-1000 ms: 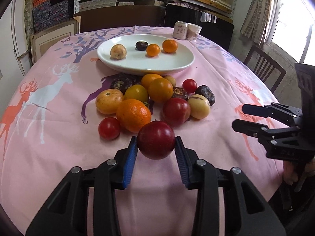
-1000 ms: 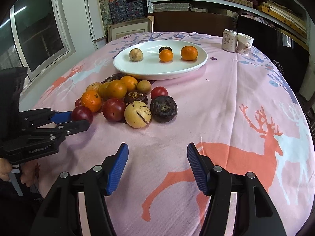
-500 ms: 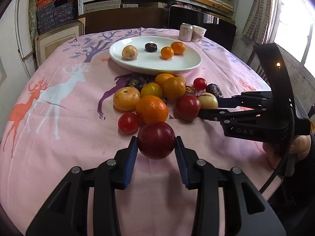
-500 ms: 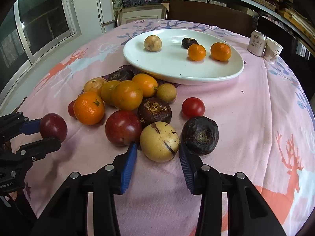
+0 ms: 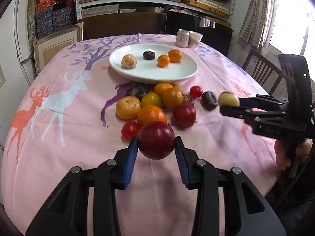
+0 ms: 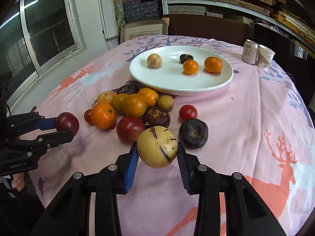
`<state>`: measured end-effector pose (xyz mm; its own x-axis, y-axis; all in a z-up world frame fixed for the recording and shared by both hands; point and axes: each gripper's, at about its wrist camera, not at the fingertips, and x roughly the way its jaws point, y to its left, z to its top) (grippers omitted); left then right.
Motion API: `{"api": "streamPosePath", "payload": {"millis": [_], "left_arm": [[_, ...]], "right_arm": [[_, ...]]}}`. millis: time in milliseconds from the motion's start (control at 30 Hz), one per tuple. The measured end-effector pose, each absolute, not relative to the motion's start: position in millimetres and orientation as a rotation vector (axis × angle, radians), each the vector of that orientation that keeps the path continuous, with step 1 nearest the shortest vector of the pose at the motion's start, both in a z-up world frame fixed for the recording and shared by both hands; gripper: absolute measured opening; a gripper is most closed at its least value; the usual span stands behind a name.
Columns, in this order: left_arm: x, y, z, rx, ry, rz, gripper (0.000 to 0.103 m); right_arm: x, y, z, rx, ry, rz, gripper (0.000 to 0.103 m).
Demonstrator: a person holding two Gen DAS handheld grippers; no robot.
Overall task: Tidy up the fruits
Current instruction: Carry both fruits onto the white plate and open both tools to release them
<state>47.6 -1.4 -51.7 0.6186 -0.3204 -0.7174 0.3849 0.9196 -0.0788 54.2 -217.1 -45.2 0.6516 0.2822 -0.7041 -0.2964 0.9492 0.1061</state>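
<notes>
between left tongs (image 5: 156, 149): red plum (image 5: 156, 140) | right tongs (image 6: 157, 155): yellow fruit (image 6: 157, 146)

the right gripper (image 5: 229, 105) is showing raised letters on its black body, appearing upside down and reading roughly "das"; the left gripper (image 6: 65, 128) is carrying small pale lettering, too blurred to read; the can (image 6: 250, 52) and paper cup (image 6: 265, 59) are bearing print, illegible.

I counted one white plate (image 6: 169, 78), one can (image 6: 249, 52) and one paper cup (image 6: 266, 56). Of fruit there were six orange citrus (image 6: 103, 115), four dark brown fruits (image 6: 193, 130), four pale yellow fruits (image 6: 157, 147), two small red tomatoes (image 6: 188, 112) and two dark red plums (image 6: 131, 128).
</notes>
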Motion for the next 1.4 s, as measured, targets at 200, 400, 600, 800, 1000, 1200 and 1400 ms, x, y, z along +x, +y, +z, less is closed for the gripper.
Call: {"api": "streamPosePath", "payload": {"millis": [200, 400, 600, 800, 1000, 1200, 1400], "left_arm": [[98, -18, -12, 0.091, 0.778, -0.466, 0.038], [189, -45, -9, 0.075, 0.797, -0.475, 0.038], [257, -62, -43, 0.091, 0.892, -0.441, 0.038], [272, -58, -54, 0.087, 0.891, -0.399, 0.067], [239, -44, -19, 0.091, 0.758, -0.376, 0.091], [167, -23, -19, 0.159, 0.738, -0.411, 0.092], [95, -6, -51, 0.248, 0.753, -0.453, 0.091]], "right_arm": [[81, -257, 4, 0.027, 0.714, 0.277, 0.039], [162, -262, 7, 0.017, 0.746, 0.251, 0.039], [223, -251, -27, -0.005, 0.829, 0.234, 0.04], [239, -240, -40, -0.041, 0.834, 0.234, 0.046], [213, -244, -21, -0.048, 0.768, 0.213, 0.058], [146, -250, -14, -0.04, 0.757, 0.228, 0.058], [76, -253, -28, 0.011, 0.764, 0.267, 0.058]]}}
